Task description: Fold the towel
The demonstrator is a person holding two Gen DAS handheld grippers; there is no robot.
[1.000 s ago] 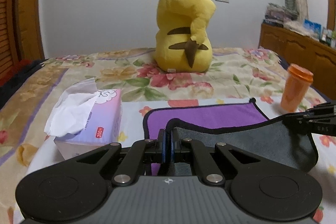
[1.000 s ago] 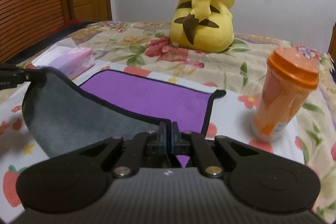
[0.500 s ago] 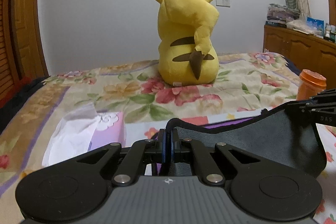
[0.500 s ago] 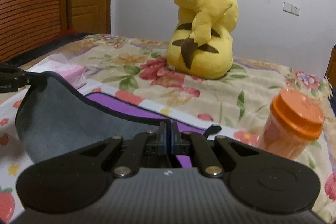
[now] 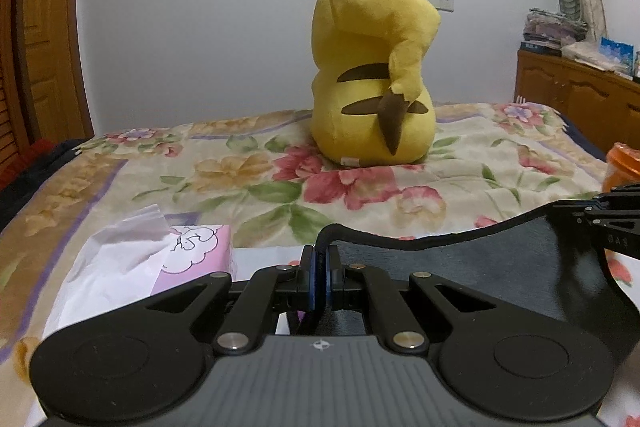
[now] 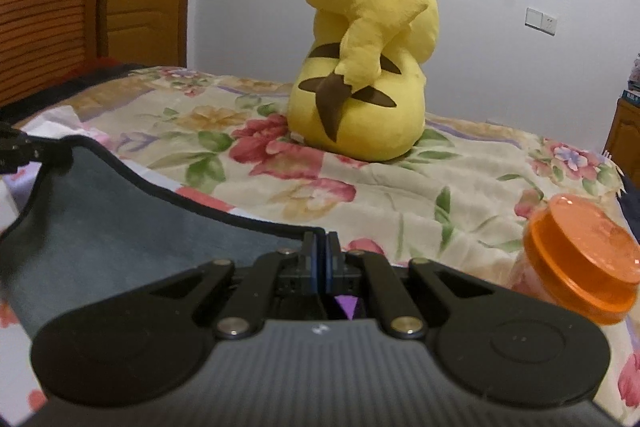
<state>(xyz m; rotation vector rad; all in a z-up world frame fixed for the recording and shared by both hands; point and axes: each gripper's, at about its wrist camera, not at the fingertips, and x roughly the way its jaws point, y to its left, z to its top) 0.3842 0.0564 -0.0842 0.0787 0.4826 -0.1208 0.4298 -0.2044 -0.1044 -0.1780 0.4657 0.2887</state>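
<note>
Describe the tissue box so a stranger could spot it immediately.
Start at the flowered bedspread with the yellow Pikachu plush sitting on it. Nearer the camera, left of the lifted towel, lies the tissue box: pale pink-purple, white tissue sticking out, unlike the orange-lidded cup.

The towel (image 5: 480, 267) was grey on the face turned toward the cameras, with a black bound edge and a sliver of purple (image 6: 346, 305) showing on its other side. It hung lifted above the floral bedspread, its top edge sagging in a curve between two raised corners.
</note>
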